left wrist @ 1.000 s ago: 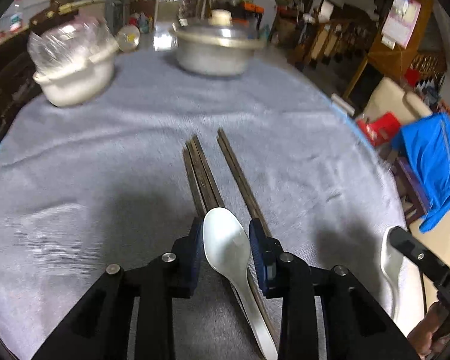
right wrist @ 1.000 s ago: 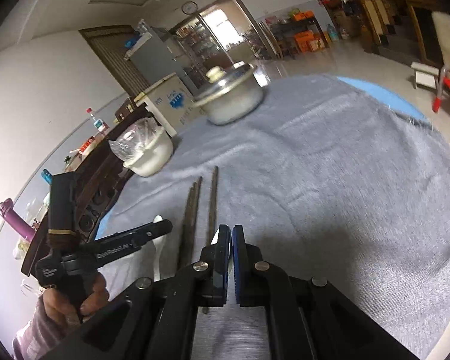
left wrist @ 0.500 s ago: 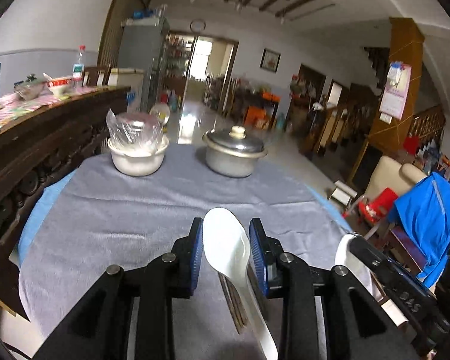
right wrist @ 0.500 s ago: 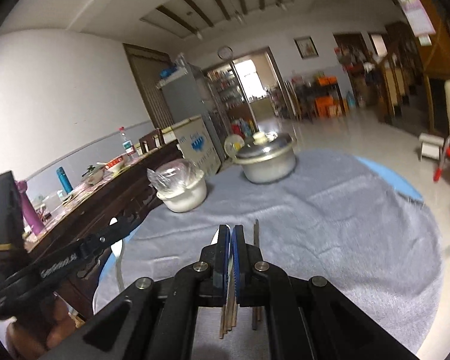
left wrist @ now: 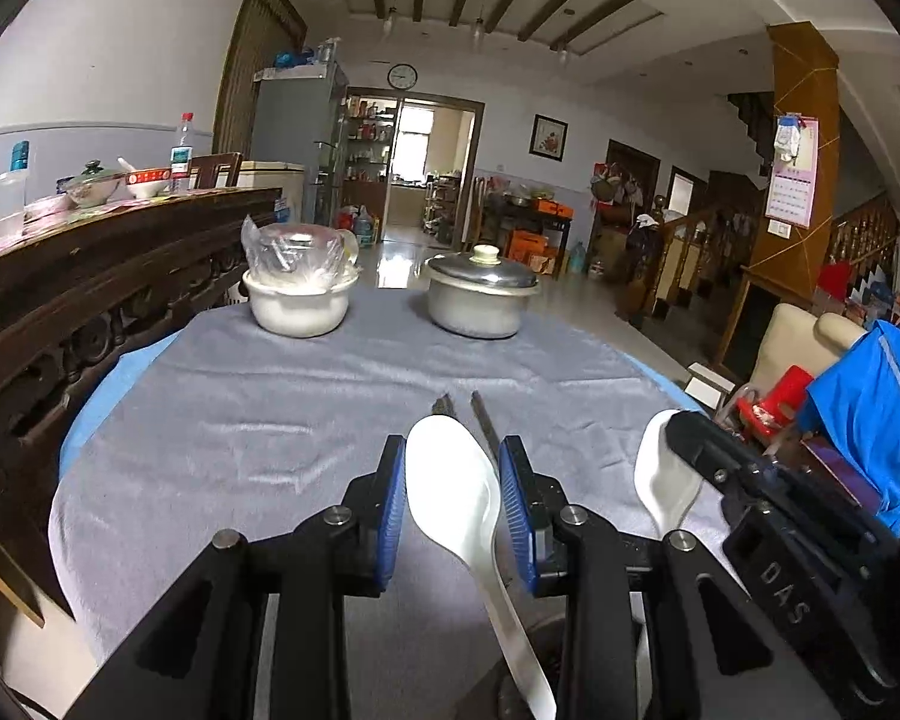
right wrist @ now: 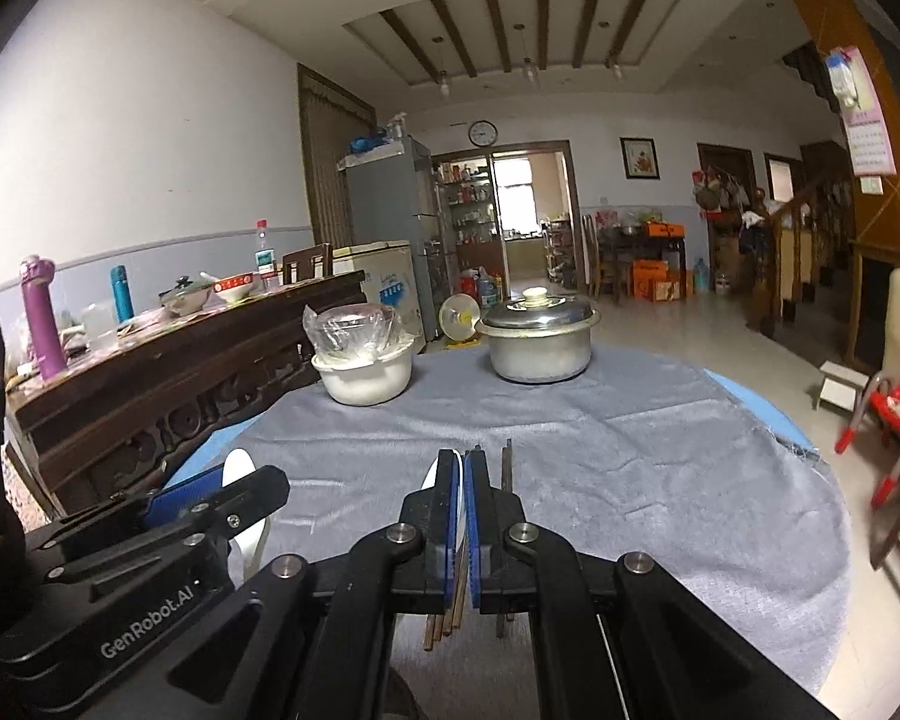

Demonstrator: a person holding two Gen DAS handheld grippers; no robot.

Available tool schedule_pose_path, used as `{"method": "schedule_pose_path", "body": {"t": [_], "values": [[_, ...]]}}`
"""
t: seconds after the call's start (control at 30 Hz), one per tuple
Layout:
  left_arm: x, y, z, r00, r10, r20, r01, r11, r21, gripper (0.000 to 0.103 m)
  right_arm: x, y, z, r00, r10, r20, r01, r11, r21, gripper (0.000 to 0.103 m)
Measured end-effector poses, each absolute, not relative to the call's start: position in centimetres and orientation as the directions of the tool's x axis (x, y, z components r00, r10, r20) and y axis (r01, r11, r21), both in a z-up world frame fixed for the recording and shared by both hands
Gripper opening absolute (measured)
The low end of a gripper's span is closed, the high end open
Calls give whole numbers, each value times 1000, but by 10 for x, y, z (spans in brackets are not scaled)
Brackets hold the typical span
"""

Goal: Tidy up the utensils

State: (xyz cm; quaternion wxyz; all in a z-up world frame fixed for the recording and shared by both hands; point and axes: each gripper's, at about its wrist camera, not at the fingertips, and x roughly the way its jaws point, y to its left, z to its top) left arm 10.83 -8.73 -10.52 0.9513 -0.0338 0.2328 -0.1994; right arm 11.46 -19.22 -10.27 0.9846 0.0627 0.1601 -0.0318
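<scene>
The left gripper (left wrist: 453, 504) holds a white spoon (left wrist: 450, 480) bowl-forward, its blue pads narrowed onto the bowl's edges and the handle trailing back beneath the jaws. The right gripper (right wrist: 465, 516) is pinched tight on a second spoon (left wrist: 660, 480), gripped edge-on by its thin wall. Both spoons look like glazed ceramic or hard plastic: light, rigid, slick, liable to chip if dropped. The neck behind the bowl seems the safest hold. Dark chopsticks (right wrist: 507, 468) lie on the bench just ahead of the grippers.

Soft daylight from the far doorway (left wrist: 432, 162); sharp frames, fisheye-bent, dark-vignetted edges.
</scene>
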Motion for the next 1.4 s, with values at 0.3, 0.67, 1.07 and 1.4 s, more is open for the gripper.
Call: {"method": "schedule_pose_path", "body": {"t": [0.3,0.67,1.07,1.4], "values": [[87,-89,-115,810,-421,-408,413,904,-113,32,96,-185,-112,952,-35,-303,54,997,54,4],[62,-64,-102,797,-487,-358,468,872,-144,56,70,-198,-104,947,70,-312,-19,986,164,25],[135,-42,-92,814,-415,-407,408,906,-110,66,91,-267,-119,926,2,-378,148,918,368,42],[241,-113,-155,636,-383,-669,456,887,-74,67,123,-307,-166,861,15,-508,242,866,437,42]]}}
